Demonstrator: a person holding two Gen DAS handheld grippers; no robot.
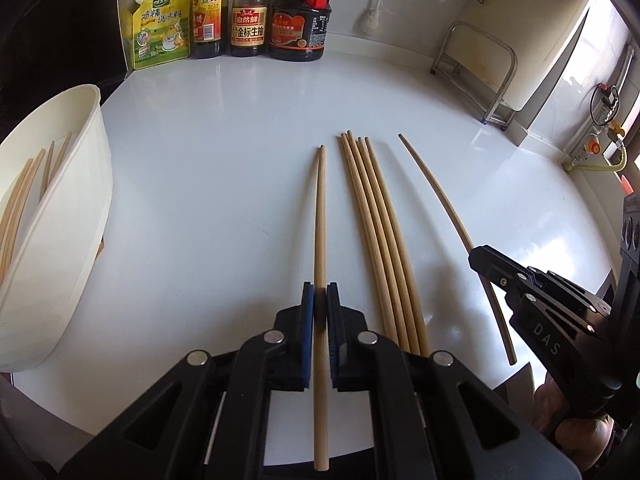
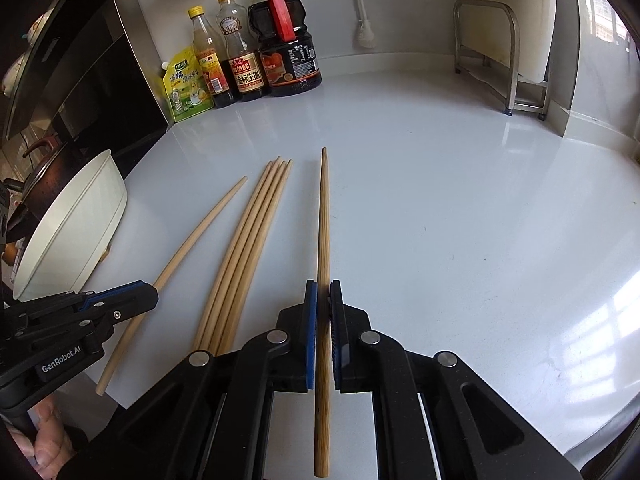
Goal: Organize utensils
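My left gripper is shut on a single bamboo chopstick that points away across the white counter. My right gripper is shut on another chopstick; from the left wrist view it shows as black jaws clamped on that thin stick. Between the two lies a bundle of several chopsticks, flat on the counter. A white tub at the left holds more chopsticks. The left gripper also appears in the right wrist view, holding its stick.
Sauce bottles and a yellow pouch stand along the back wall. A metal rack sits at the back right. A dark stove area with a pot lies beyond the counter's left edge.
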